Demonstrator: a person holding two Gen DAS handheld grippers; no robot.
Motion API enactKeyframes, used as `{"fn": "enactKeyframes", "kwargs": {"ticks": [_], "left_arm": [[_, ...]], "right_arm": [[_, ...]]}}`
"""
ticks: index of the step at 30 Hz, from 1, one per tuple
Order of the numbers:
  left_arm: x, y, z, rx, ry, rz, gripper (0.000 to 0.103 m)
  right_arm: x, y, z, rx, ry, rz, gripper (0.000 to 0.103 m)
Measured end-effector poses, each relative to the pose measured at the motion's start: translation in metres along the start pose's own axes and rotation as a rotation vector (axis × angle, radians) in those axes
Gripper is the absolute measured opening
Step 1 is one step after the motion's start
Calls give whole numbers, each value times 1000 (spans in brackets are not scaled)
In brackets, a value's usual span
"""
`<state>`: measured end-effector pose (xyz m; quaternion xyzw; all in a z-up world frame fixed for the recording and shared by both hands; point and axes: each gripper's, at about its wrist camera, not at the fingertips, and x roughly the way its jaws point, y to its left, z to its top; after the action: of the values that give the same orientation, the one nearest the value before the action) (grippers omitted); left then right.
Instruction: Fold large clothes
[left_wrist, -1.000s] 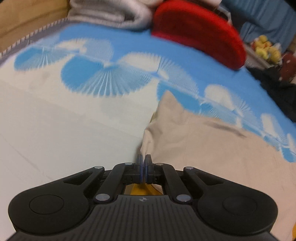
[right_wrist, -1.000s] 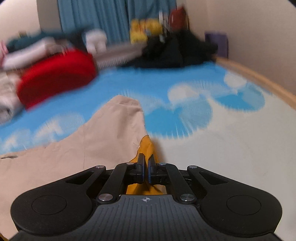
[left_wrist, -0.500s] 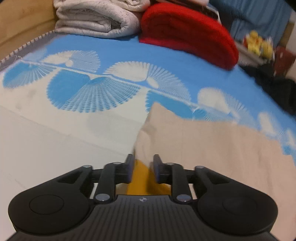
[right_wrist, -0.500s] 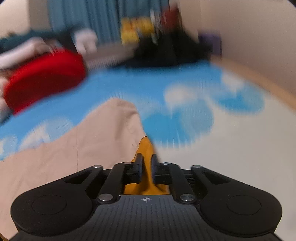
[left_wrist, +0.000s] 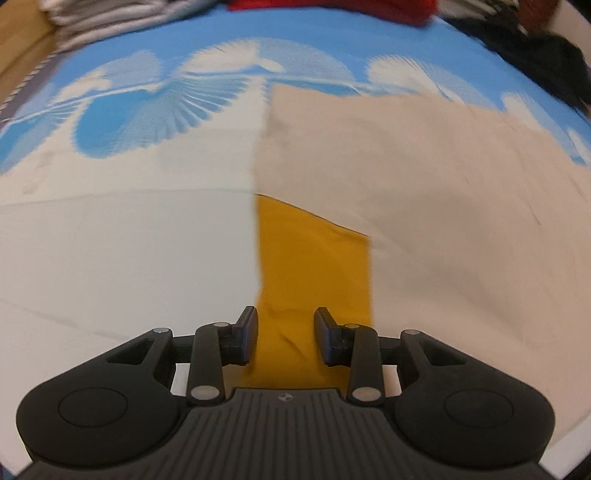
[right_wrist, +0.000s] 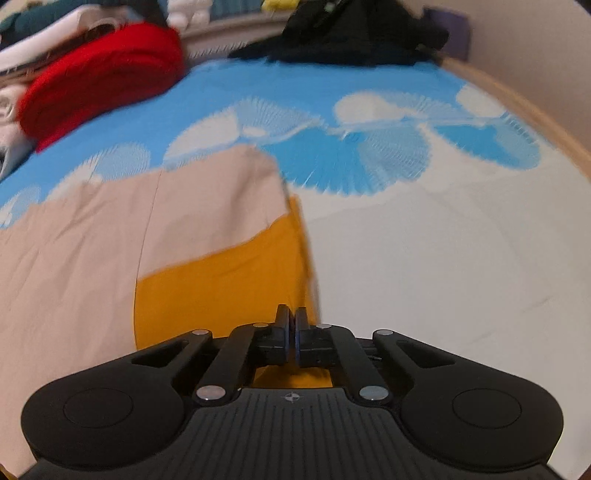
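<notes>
Two grippers worked one garment (left_wrist: 424, 177), beige outside and mustard inside, lying flat on the bed (left_wrist: 110, 258). Left gripper (left_wrist: 284, 334): fingers spread, straddling the mustard layer without gripping. Right gripper (right_wrist: 291, 338): fingers pressed together, apparently pinching the mustard edge. Fabric looked soft, light and limp; hold it at corners or hems. Folded red cloth (right_wrist: 99, 77) and dark clothes (right_wrist: 343, 33) lay beyond.
</notes>
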<state>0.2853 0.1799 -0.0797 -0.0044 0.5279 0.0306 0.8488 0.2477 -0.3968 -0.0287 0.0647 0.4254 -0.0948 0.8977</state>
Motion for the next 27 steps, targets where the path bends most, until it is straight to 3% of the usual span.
{"fn": "enactKeyframes", "kwargs": {"ticks": [2,5,9,12,15,16,20,24,27], "left_arm": [[-15,-5,-2,10,-32,-33,37],[-38,-22,-8,88,-71,-149,37],[-46,-42,-28,233,8,-261,37],[-32,-45,-43,315,96,-214,38],[-23,-31,-48,284,153,-131,38],[-25,-27,-49,272,154,-123,38],[-32,-18,-54,261,157,-76,38],[-24,-8,-61,258,202,-37,41],[-36,-6,-61,293,155,19,41]], "right_arm": [[-5,0,-2,14,-9,-40,1],[-4,6,-3,1,2,-75,2],[-25,12,3,-17,-105,-85,4],[-46,12,5,-17,-171,54,6],[-45,13,-3,-30,-45,283,7],[-40,17,-10,-73,25,314,7],[-21,21,-39,-277,197,145,7],[-23,6,-44,-309,212,47,7],[-32,3,-50,-374,200,-59,7]]}}
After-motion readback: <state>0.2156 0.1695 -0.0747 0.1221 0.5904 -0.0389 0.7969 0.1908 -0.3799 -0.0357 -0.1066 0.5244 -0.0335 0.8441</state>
